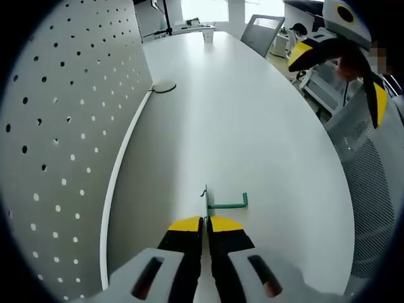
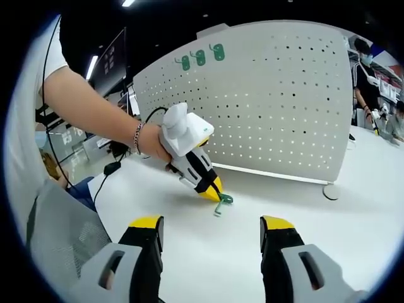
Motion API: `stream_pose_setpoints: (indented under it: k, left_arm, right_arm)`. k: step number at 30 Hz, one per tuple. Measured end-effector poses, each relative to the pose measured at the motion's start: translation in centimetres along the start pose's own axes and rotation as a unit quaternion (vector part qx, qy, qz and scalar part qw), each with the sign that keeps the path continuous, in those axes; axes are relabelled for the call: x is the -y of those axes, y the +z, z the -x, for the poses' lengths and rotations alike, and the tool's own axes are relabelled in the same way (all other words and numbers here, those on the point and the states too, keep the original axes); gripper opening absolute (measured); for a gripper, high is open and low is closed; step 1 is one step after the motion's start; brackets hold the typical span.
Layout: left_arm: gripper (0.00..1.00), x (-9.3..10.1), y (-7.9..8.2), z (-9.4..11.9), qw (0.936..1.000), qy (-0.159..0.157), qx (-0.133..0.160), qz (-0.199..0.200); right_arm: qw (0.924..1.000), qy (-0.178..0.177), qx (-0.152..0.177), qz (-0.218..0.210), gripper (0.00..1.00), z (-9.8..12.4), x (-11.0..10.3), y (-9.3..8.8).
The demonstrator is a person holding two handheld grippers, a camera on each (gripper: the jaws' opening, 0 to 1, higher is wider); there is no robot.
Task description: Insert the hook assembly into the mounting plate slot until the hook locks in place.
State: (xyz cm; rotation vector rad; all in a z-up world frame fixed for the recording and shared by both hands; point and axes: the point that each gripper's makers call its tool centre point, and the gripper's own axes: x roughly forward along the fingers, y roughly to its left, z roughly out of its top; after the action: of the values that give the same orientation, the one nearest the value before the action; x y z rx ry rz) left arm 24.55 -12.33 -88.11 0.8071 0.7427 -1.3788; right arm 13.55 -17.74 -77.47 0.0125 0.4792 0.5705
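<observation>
Green hook assembly (image 1: pixel 224 203) lying on the white worktop (image 1: pixel 252 139) in front of the upright pegboard mounting plate (image 2: pixel 278 107), apart from it. Left tool (image 1: pixel 205 225), jaws brought together at the hook's near end and apparently pinching its upright plate, a low grip that would leave the hooked arm free for insertion; seen also from the right gripper view (image 2: pixel 212 189), tips down at the hook (image 2: pixel 222 202). Right tool (image 2: pixel 211 228), jaws wide apart and holding nothing, raised clear of the hook, probably to keep hook and pegboard in sight. Three green hooks (image 2: pixel 201 58) already hang near the pegboard's top edge
</observation>
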Motion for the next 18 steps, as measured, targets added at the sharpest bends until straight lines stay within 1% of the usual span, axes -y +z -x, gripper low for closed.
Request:
stream_pose_setpoints:
  k: [3, 8, 11, 18]
  left_arm:
    - [0.03, 0.0, 0.0, 0.1, 1.0, 0.002, 0.007, 0.003]
    - [0.03, -0.4, 0.8, 0.6, 0.9979, 0.012, 0.051, 0.038]
    - [0.03, -0.7, 0.9, 0.9, 0.9975, 0.016, 0.058, 0.038]
    - [0.03, -1.3, 1.3, 2.0, 0.9947, 0.032, 0.085, 0.047]
  right_arm:
    - [1.0, 0.0, 0.0, -0.002, 0.59, 0.0, 0.0, 0.0]
    - [1.0, 0.0, 0.005, -0.005, 0.59, 0.0, 0.1, 0.1]
    - [1.0, 0.0, 0.007, -0.007, 0.59, 0.1, 0.1, 0.1]
    - [0.9999, 0.002, 0.009, -0.006, 0.59, 0.1, 0.1, 0.3]
